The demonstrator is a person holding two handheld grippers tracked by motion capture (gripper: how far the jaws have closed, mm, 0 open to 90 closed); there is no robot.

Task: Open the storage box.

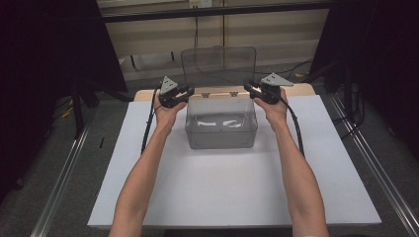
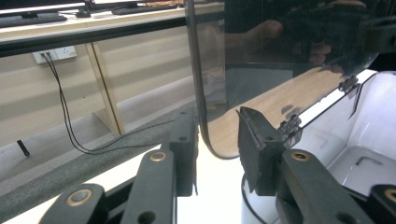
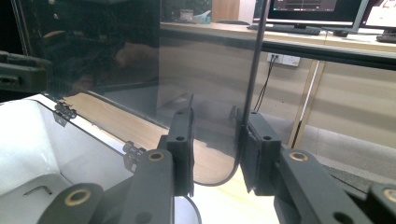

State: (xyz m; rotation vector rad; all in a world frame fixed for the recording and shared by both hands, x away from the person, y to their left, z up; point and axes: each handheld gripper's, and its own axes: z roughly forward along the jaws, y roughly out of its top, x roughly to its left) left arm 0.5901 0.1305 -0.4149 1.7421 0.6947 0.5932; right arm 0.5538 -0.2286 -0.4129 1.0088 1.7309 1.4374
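Note:
A clear plastic box stands at the far middle of the white board. Its smoky hinged lid is raised upright at the back. My left gripper is at the lid's lower left corner. In the left gripper view the lid's edge runs between the jaws of the open left gripper, close to the left jaw. My right gripper is at the lower right corner. There the lid's edge stands between the jaws of the open right gripper, near the right jaw.
Two small hinges join lid and box. A small L-shaped mark shows on the box's floor. A wooden table edge lies behind the board. Metal rails run along both sides, and cables hang by the back wall.

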